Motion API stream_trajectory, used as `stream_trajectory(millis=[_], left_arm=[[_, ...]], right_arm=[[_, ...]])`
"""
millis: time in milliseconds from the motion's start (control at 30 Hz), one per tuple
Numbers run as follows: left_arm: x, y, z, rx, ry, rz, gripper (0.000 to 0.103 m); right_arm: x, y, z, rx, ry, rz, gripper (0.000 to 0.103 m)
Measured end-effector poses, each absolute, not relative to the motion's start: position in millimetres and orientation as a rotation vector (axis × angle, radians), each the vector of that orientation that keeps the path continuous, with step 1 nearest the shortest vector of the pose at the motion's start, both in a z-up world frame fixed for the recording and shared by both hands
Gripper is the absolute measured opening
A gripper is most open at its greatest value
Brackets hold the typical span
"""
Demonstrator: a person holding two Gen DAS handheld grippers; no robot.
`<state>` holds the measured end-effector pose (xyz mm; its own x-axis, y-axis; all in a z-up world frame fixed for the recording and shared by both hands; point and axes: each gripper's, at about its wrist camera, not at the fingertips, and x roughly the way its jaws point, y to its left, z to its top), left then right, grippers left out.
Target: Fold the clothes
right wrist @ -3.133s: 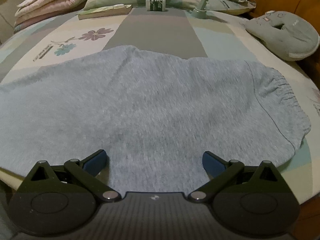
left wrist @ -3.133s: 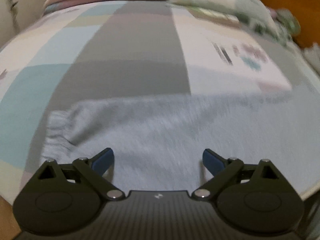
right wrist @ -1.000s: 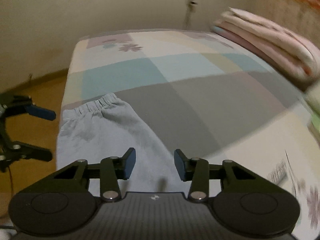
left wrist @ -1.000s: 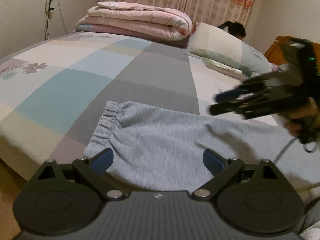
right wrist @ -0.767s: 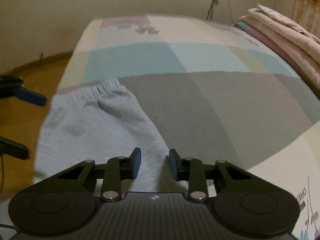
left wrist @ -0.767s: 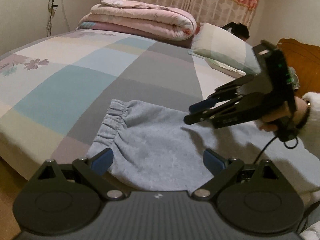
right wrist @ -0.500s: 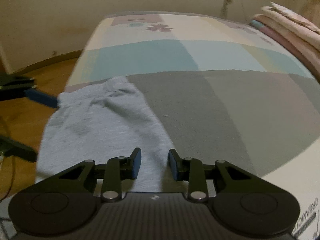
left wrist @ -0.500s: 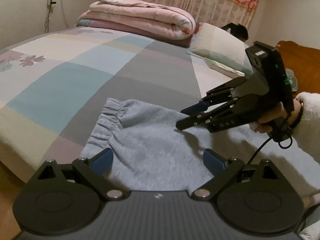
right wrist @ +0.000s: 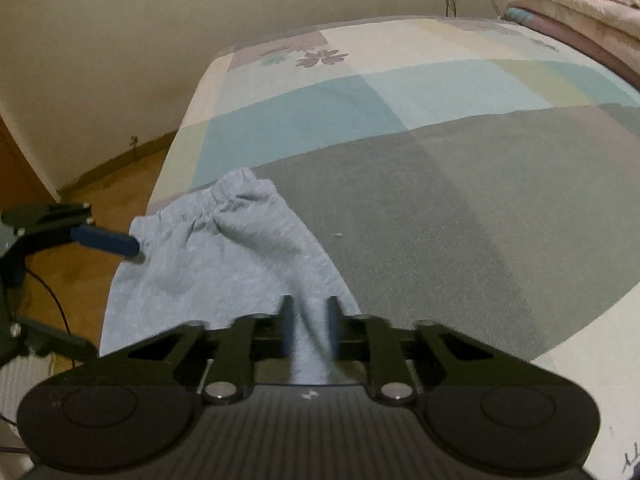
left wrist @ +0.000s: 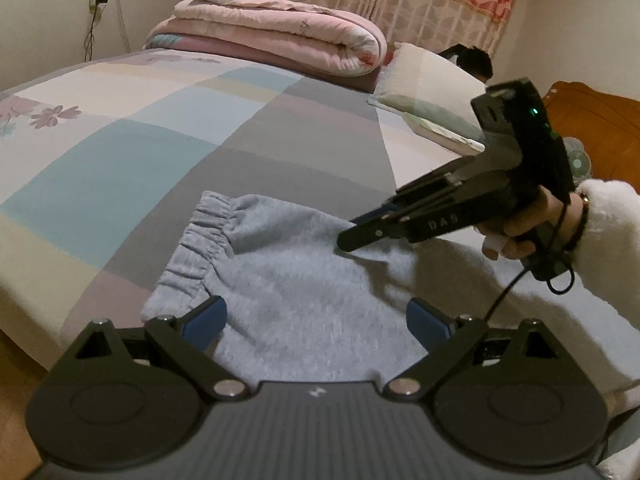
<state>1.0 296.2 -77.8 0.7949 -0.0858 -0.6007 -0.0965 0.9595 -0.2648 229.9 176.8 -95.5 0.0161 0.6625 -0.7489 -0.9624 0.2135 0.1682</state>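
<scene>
A grey garment (left wrist: 304,296) with an elastic cuff (left wrist: 204,232) lies along the near edge of the bed. My left gripper (left wrist: 316,320) is open, one finger on each side of the cloth near the cuff, gripping nothing. My right gripper (left wrist: 348,240) comes in from the right and is shut on the garment's far edge, which puckers up at the tips. In the right wrist view a ridge of the grey garment (right wrist: 240,248) runs into my right gripper (right wrist: 310,320), pinched there. My left gripper (right wrist: 116,300) shows at the left with its blue fingers (right wrist: 108,242) spread.
The bed's patchwork sheet (left wrist: 120,152) stretches beyond the garment. A folded pink quilt (left wrist: 272,40) and a pillow (left wrist: 424,80) lie at the far end, by a wooden headboard (left wrist: 592,120). Wooden floor (right wrist: 100,184) lies below the bed's edge. A white fluffy sleeve (left wrist: 608,232) holds the right gripper.
My right gripper swung over to the cuff end, came down on the far edge and closed on it. The left gripper stayed open and barely moved.
</scene>
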Motion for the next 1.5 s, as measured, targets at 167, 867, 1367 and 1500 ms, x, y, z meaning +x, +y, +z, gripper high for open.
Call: stream_trajectory(millis=[167, 867, 1367, 1500], left_arm=[[1, 296, -79, -0.295, 0.649, -0.008, 0.096], [2, 292, -89, -0.289, 0.688, -0.019, 0.096], [32, 288, -74, -0.170, 0.697, -0.101, 0.097], [49, 295, -93, -0.181, 0.802, -0.058, 0.095]], right_arm=[[228, 176, -92, -0.442, 0.815, 1.308, 0.005], [233, 183, -93, -0.413, 0.790, 1.223, 0.009], [192, 120, -73, -0.416, 0.878, 1.161, 0.059], [192, 129, -96, -0.476, 0.854, 1.084, 0.059]])
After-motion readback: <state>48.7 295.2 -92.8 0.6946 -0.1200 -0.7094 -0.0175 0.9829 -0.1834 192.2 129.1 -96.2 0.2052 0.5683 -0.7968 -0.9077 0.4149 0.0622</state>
